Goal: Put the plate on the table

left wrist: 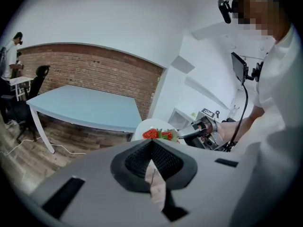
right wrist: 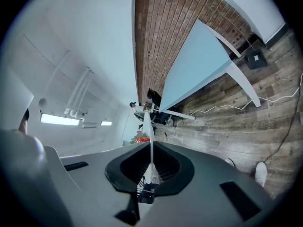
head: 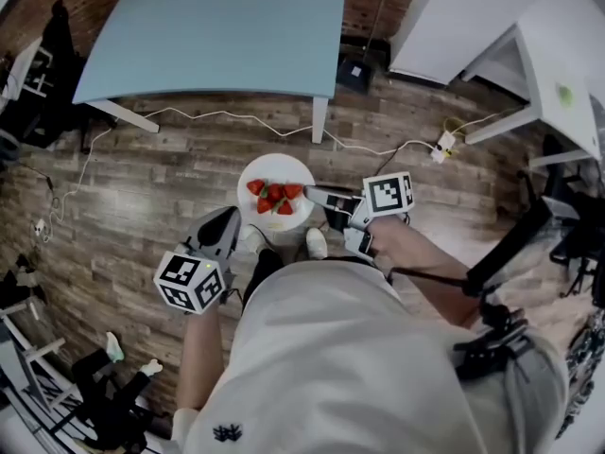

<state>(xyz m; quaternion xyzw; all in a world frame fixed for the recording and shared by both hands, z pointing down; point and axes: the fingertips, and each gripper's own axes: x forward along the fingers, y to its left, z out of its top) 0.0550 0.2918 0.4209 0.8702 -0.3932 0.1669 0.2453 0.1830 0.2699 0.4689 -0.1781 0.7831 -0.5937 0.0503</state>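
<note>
A white plate (head: 272,171) carrying red strawberries (head: 275,197) hangs above the wooden floor, in front of the light-blue table (head: 217,26). My right gripper (head: 312,195) is shut on the plate's right rim; in the right gripper view the plate (right wrist: 147,126) shows edge-on between the jaws of the right gripper (right wrist: 150,145), with the strawberries (right wrist: 141,138) beside it. My left gripper (head: 230,218) is shut, just off the plate's near-left edge, holding nothing. Beyond the left gripper (left wrist: 152,143) I see the plate (left wrist: 146,125), the strawberries (left wrist: 158,135) and the table (left wrist: 80,108).
White desks (head: 529,36) stand at the right. A black box (head: 354,72) sits on the floor by the table leg (head: 319,121), with white cables (head: 236,116) and a power strip (head: 442,145). Black gear (head: 43,74) lies left. A person (left wrist: 9,56) stands far off.
</note>
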